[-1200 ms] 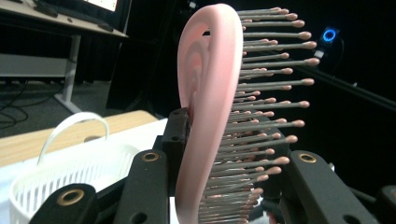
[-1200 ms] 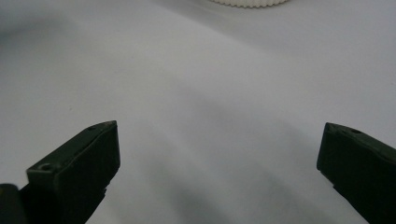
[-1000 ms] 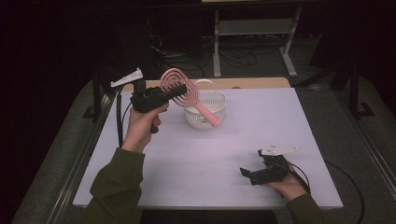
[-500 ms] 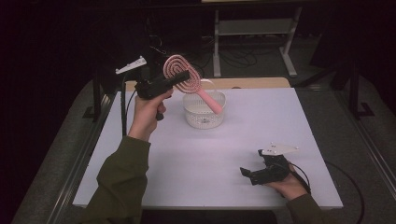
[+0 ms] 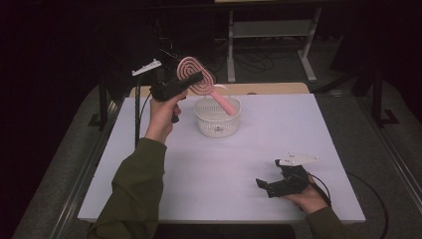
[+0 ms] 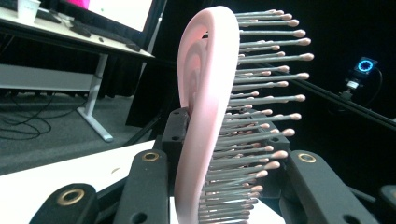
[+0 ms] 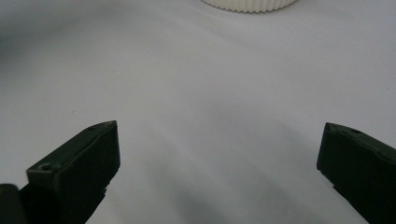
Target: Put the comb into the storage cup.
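A pink hairbrush (image 5: 191,73) with a round spiral head is held in the air above the far left of the white table (image 5: 209,169). My left gripper (image 5: 196,79) is shut on its head, and its pink handle (image 5: 224,103) slants down over a white slotted basket (image 5: 217,122). In the left gripper view the brush (image 6: 205,93) stands edge-on between the jaws of the left gripper (image 6: 224,186), bristles to the right. My right gripper (image 5: 263,185) rests at the front right with its jaws wide apart; in its own view the right gripper (image 7: 219,158) has nothing between its jaws but bare table.
The basket's base (image 7: 247,3) shows at the top of the right gripper view. A wooden strip (image 5: 268,88) runs along the table's far edge. Behind it a desk frame (image 5: 268,30) stands on a dark floor with cables. A metal rail (image 5: 84,184) lines the left side.
My left hand has carried the brush toward the table's far edge, its handle tip now lying over the basket's rim. The right gripper and the basket have stayed put.
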